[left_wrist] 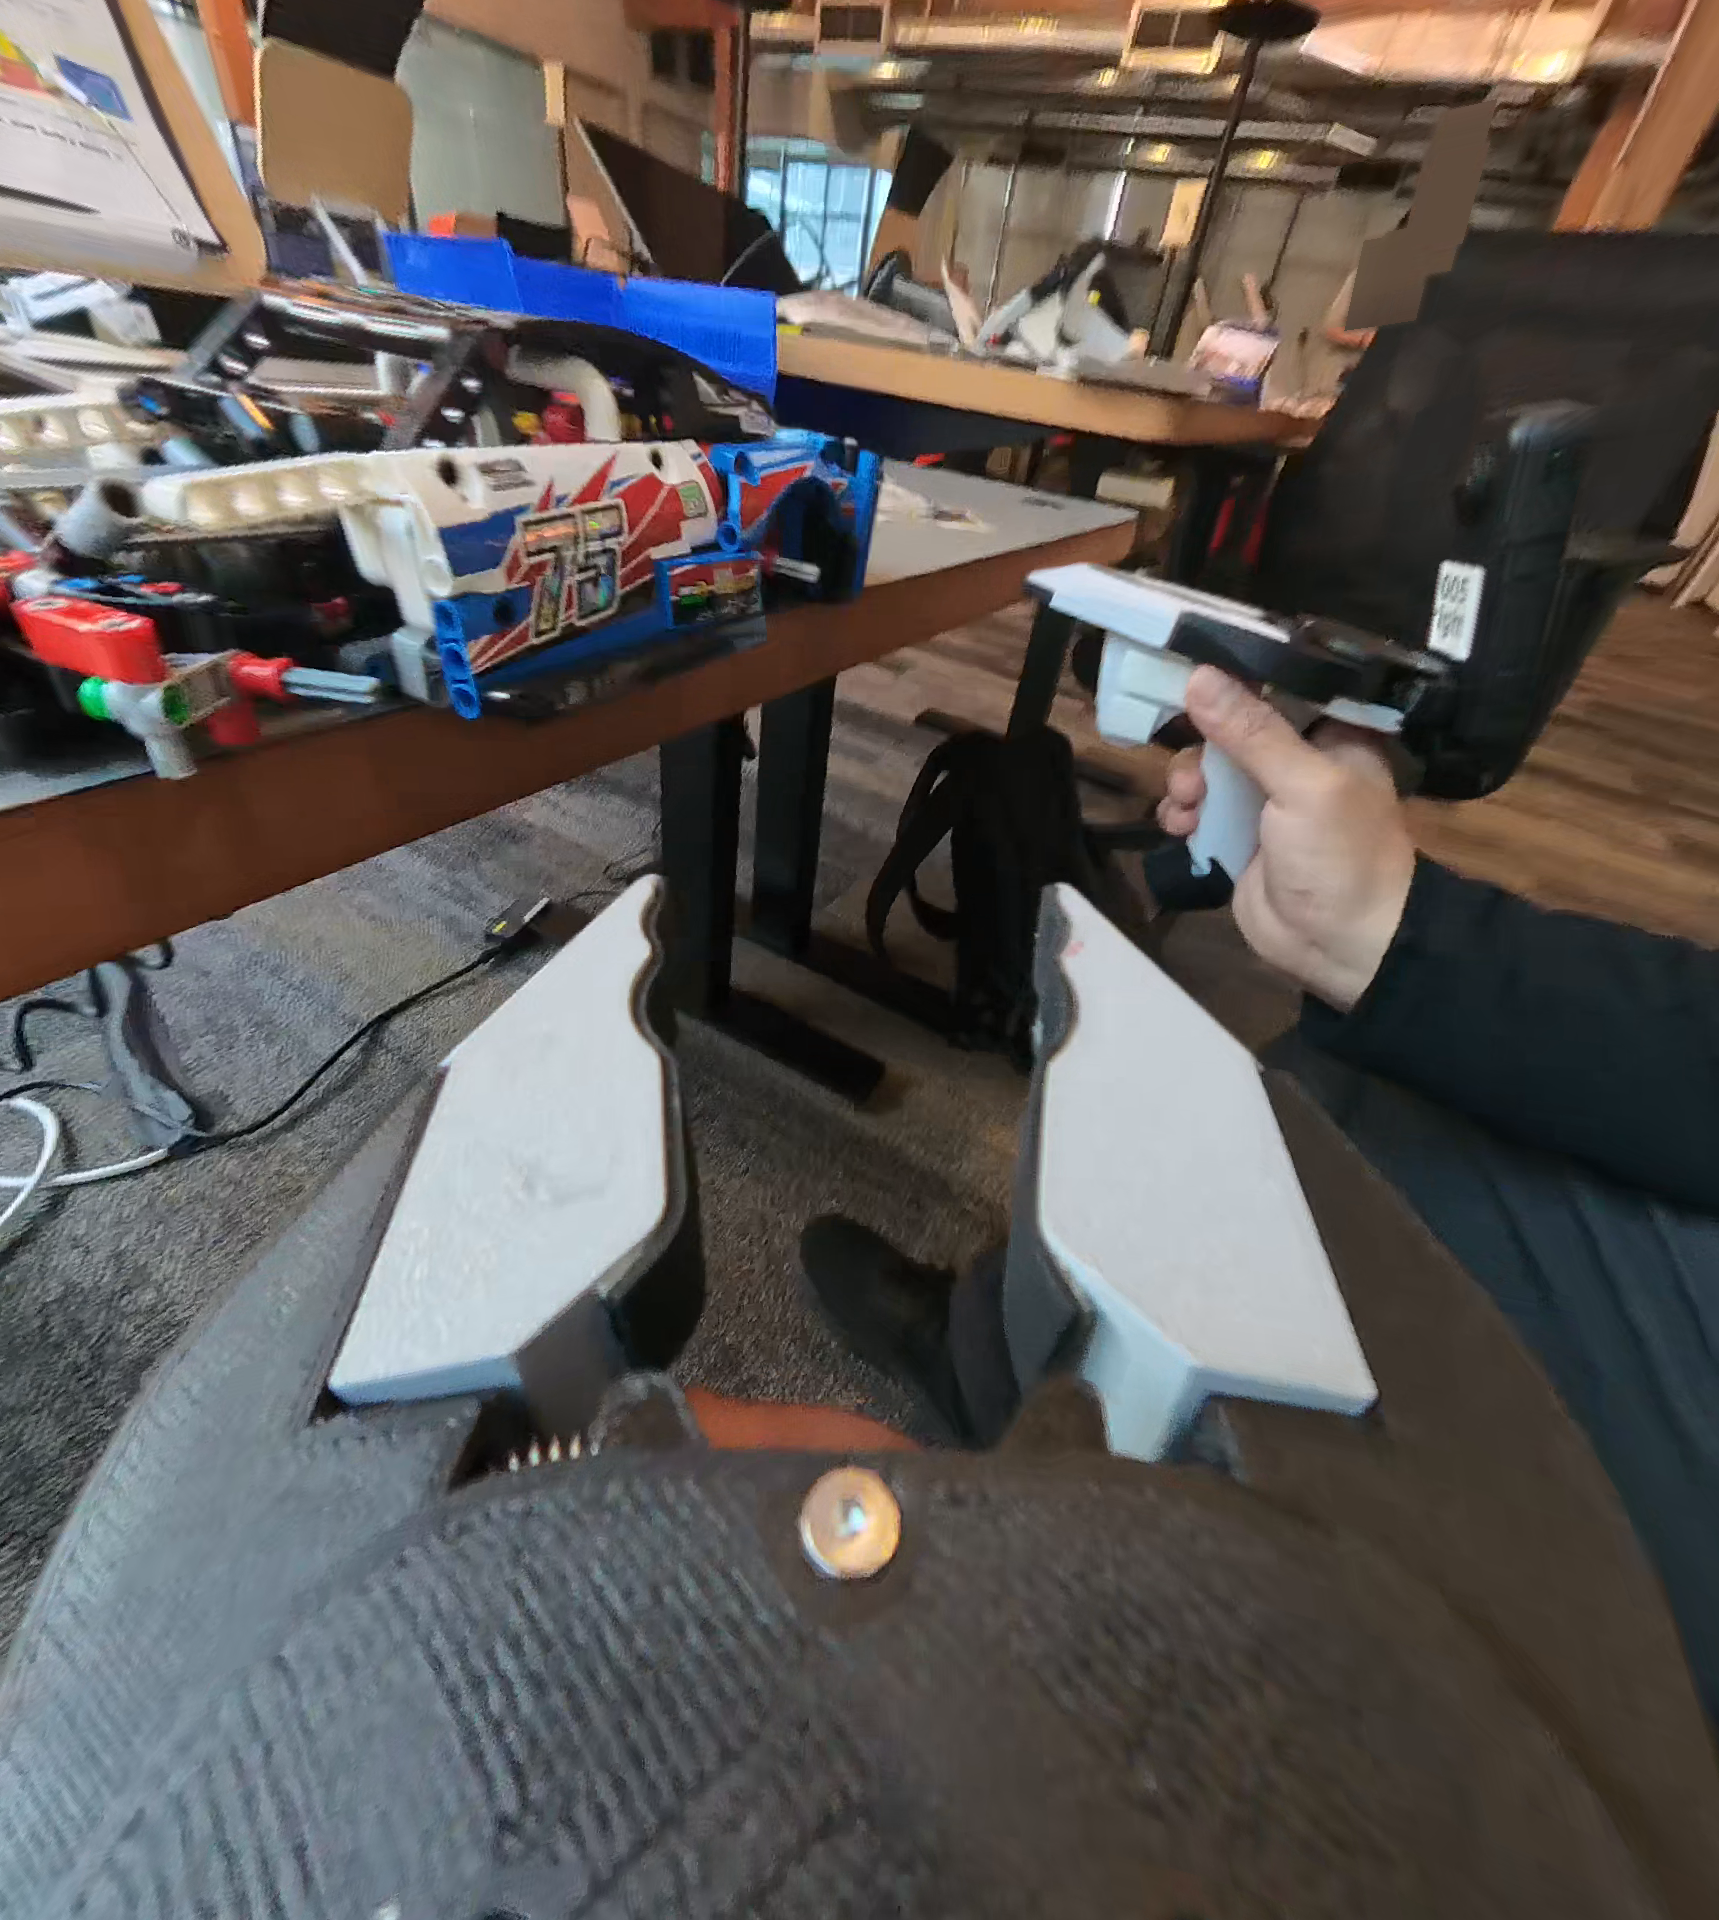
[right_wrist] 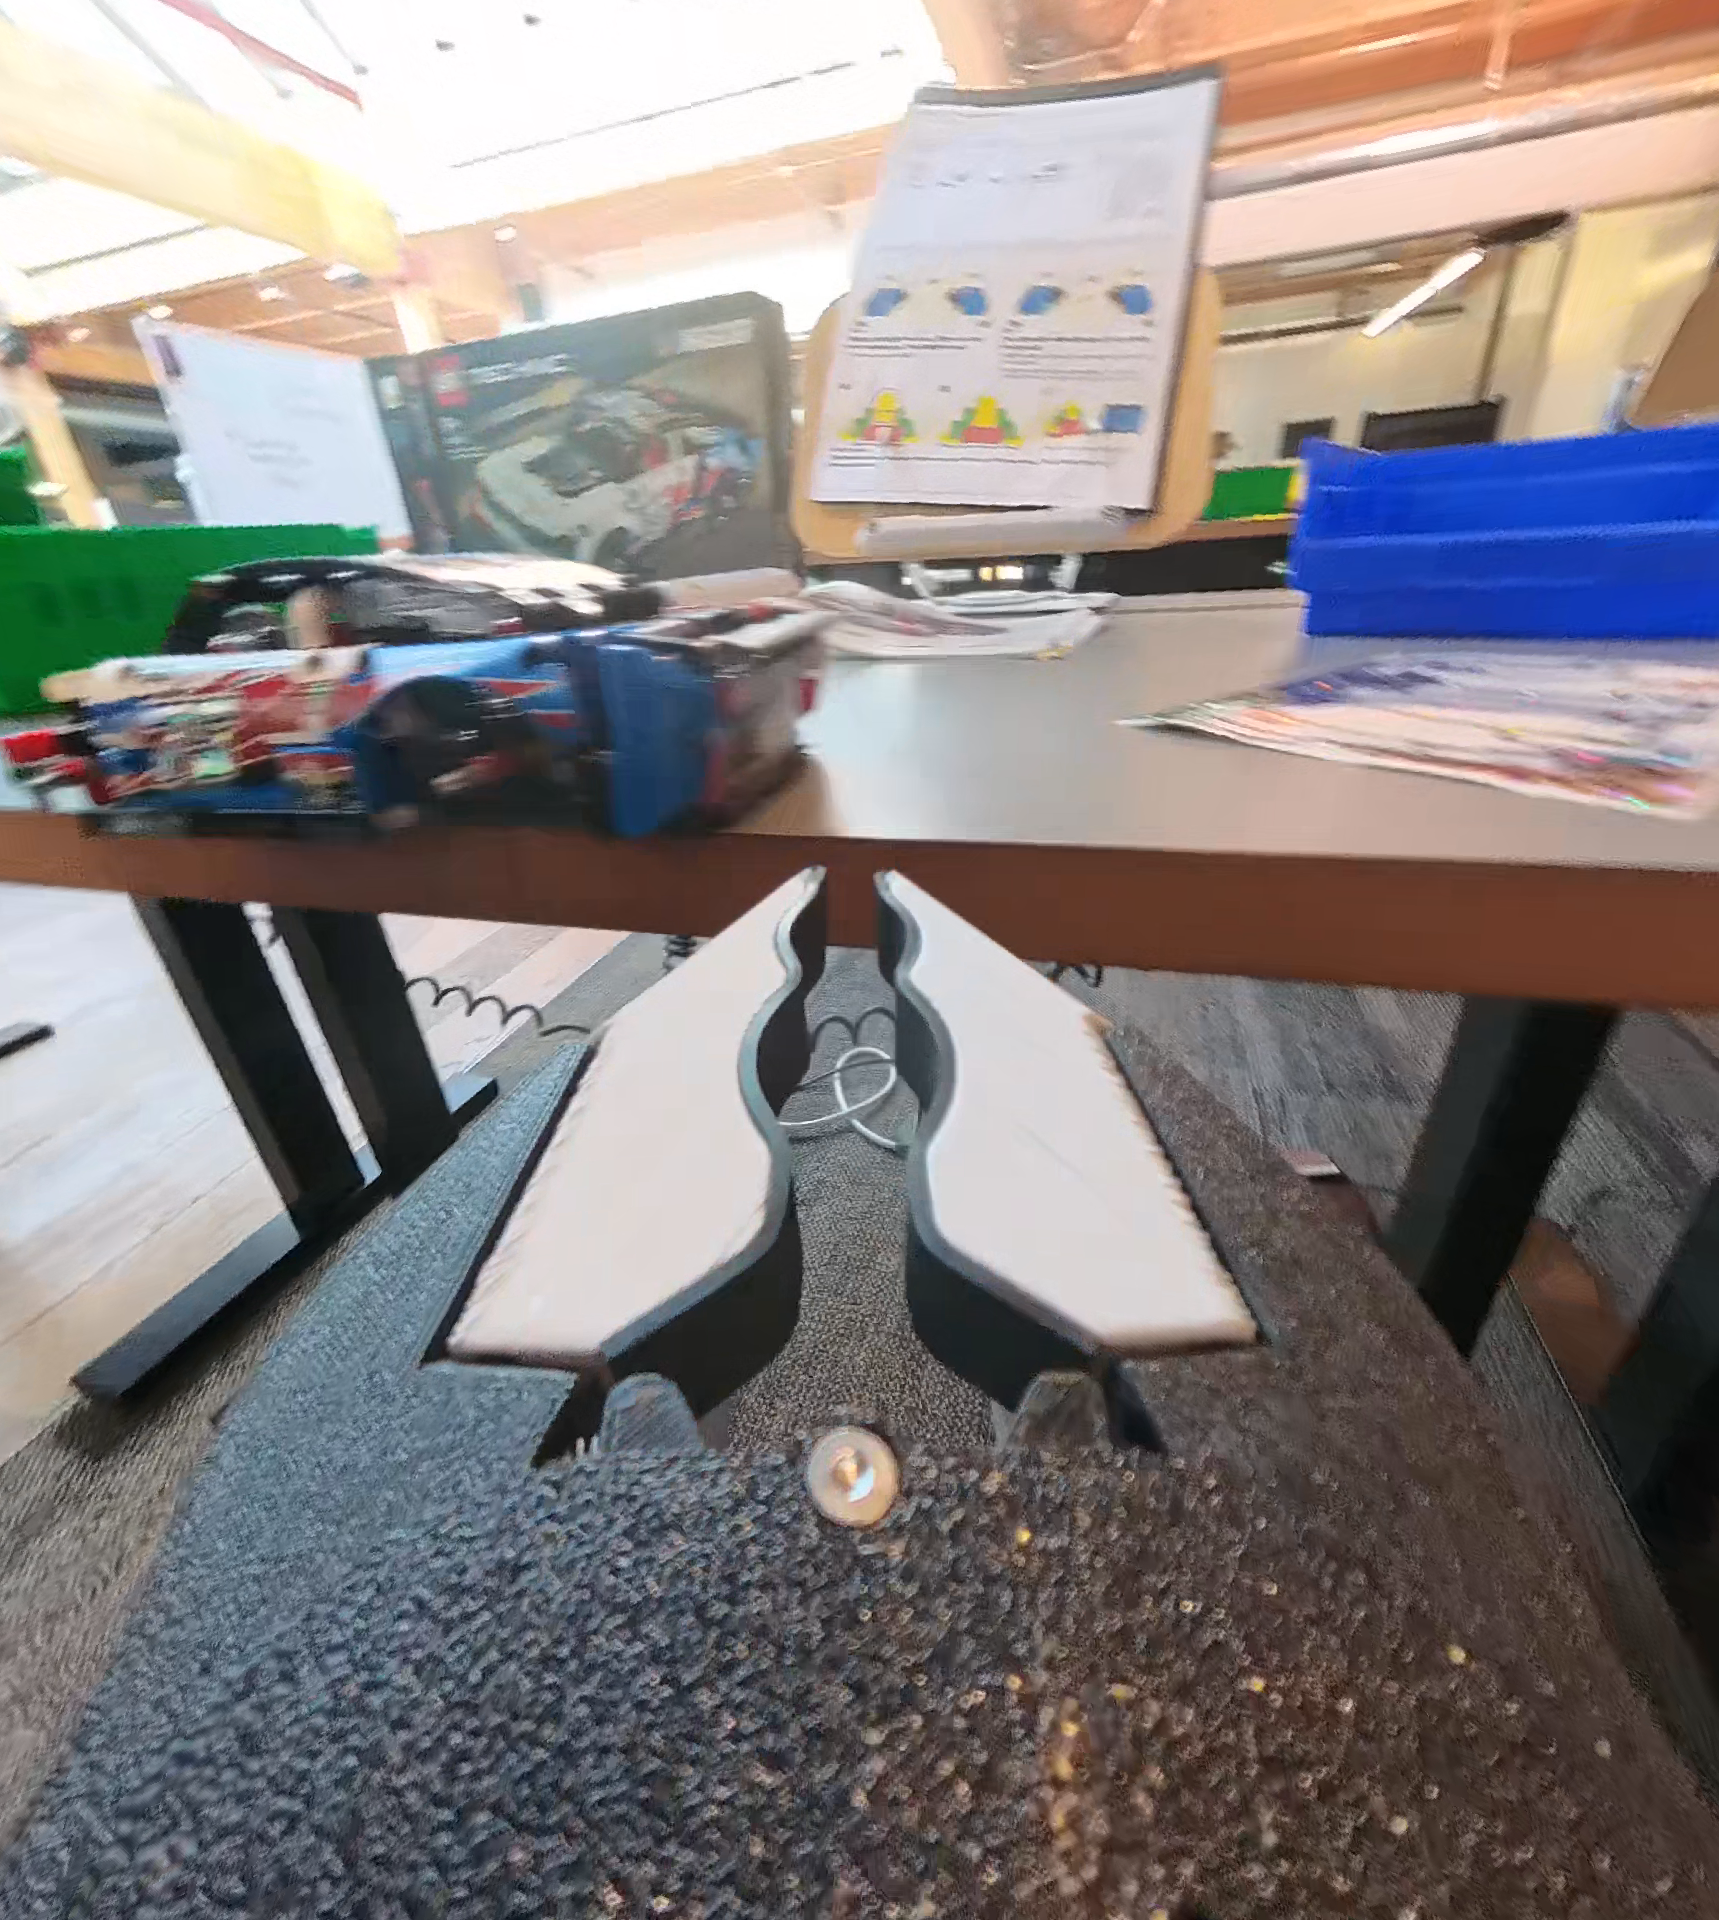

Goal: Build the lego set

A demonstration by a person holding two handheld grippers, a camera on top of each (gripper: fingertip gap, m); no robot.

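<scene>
Hovering below the table (right_wrist: 1146, 821), both empty grippers (left (left_wrist: 855, 935) spread, right (right_wrist: 850, 883) nearly closed) must rise toward the lego car (right_wrist: 419, 727) at ten o'clock.

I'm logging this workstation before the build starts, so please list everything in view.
Lego car: one, white, blue and red, on the table near its front edge.
Table: one, grey top, brown edge, black legs.
Set box: one, dark, upright behind the car.
Instruction sheet: one, white, on a wooden stand.
Blue bins: stacked, table's right.
Green plates: several, table's left.
Booklet: one, lying flat.
Backpack: one, black, on the floor.
Left gripper: open, empty.
Right gripper: nearly closed, empty.
Hand: holding the right gripper.
</scene>
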